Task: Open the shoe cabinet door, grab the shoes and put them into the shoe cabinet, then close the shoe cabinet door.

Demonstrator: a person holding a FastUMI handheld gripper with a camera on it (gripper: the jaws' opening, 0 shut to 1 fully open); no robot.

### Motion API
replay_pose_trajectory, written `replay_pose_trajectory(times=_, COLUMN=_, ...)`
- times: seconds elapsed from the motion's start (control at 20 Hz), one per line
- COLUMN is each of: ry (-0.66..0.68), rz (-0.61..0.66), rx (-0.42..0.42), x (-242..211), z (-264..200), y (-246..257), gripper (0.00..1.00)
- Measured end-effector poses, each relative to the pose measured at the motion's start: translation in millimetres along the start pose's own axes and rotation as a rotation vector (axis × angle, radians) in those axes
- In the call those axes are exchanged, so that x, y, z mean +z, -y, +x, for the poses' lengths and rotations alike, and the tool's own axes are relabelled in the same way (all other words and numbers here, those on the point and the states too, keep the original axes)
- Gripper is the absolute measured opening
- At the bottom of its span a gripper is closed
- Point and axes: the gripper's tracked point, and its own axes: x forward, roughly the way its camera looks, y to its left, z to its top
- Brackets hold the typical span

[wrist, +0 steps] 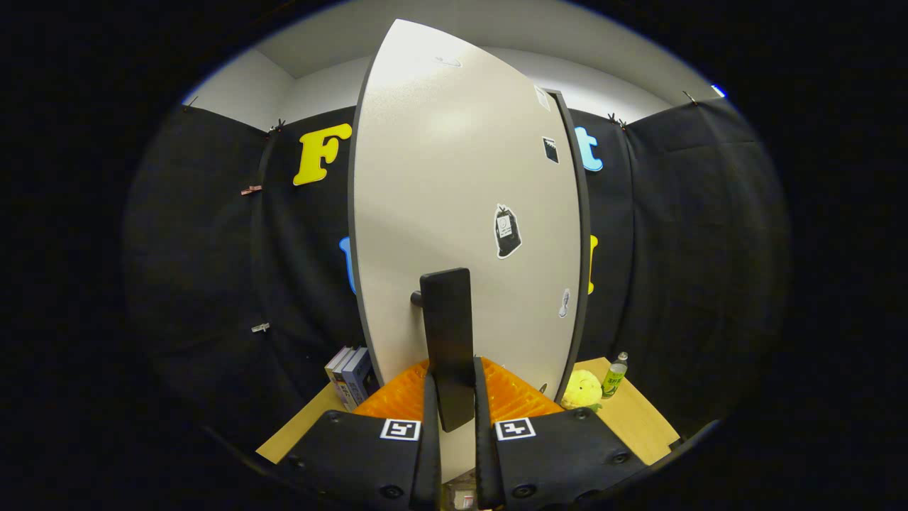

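Gripping the black door handle [447,341], gripper [452,387] clenched with both fingers on it, white cabinet door [454,199] at 12 o'clock, books [351,376] at 10, yellow plush toy [582,390] and green bottle [614,376] at 2.

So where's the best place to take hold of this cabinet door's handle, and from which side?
Take the black bar handle at its lower end, straight on from the front. It stands off the white door on a short post, so there is room behind it. The tongs already straddle it there, one finger on each side.
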Motion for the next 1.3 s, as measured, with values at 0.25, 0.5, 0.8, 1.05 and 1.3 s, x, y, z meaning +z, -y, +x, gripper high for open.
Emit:
replay_pose_trajectory(times=0.25, ry=0.010, rz=0.004, rx=-0.010, x=2.5, z=-29.4, y=48.8, gripper=0.23)
replay_pose_trajectory(times=0.5, ry=0.020, rz=-0.006, rx=-0.031, x=4.4, z=-42.4, y=93.8, gripper=0.23)
replay_pose_trajectory(times=0.8, ry=0.025, rz=0.017, rx=-0.060, x=9.1, z=-40.9, y=141.6, gripper=0.18)
replay_pose_trajectory(times=1.05, ry=0.057, rz=0.024, rx=-0.073, x=17.0, z=-44.1, y=174.5, gripper=0.17)
replay_pose_trajectory(times=1.3, ry=0.053, rz=0.065, rx=-0.047, x=16.1, z=-48.3, y=194.9, gripper=0.17)
